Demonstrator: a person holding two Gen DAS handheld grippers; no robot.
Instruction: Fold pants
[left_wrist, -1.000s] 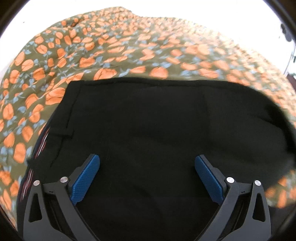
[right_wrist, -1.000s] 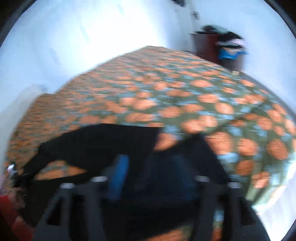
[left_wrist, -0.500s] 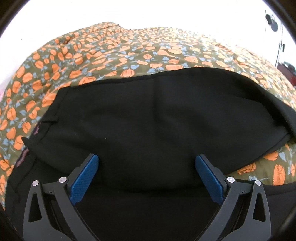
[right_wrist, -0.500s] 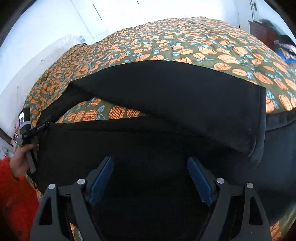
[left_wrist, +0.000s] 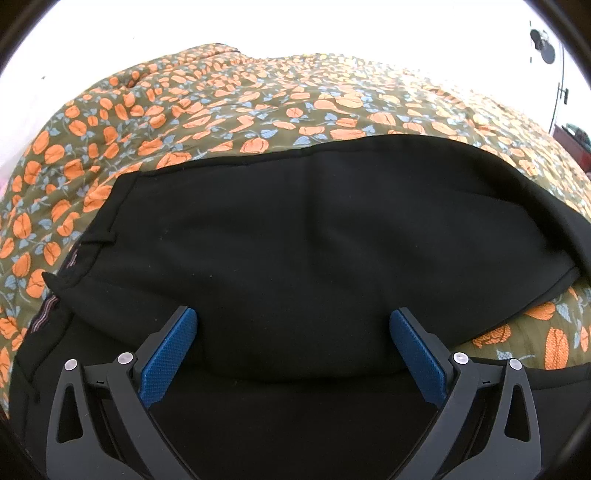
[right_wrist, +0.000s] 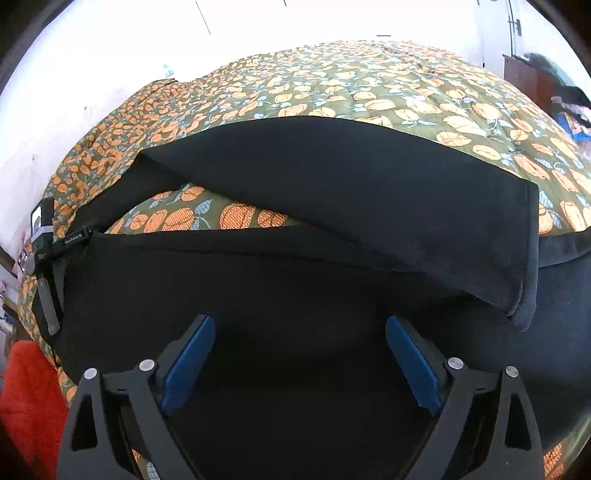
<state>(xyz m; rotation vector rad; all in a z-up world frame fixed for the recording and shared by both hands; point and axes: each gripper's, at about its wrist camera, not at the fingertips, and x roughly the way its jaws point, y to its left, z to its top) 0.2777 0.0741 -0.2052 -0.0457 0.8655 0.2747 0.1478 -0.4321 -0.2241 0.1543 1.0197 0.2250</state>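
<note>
Black pants (left_wrist: 314, 229) lie spread on a floral bedspread (left_wrist: 221, 107). In the left wrist view an upper layer ends in a rounded fold just beyond my left gripper (left_wrist: 292, 315), which is open above the cloth with nothing pinched. In the right wrist view one pant leg (right_wrist: 369, 192) lies slanted across the other part (right_wrist: 221, 280), with its hem at the right. A wedge of bedspread (right_wrist: 207, 216) shows between them. My right gripper (right_wrist: 299, 323) hovers over the lower layer with its jaws opening, and no cloth is pressed between its blue pads (right_wrist: 188, 362).
The body of the left hand-held tool (right_wrist: 46, 280) and a red sleeve (right_wrist: 26, 391) sit at the left edge of the right wrist view. White walls ring the bed. A dark cabinet with clothes (right_wrist: 546, 85) stands at the far right.
The right wrist view has swung down from the far bed onto the pants, and the right jaws have spread wider. The left view shifted slightly, then held still.
</note>
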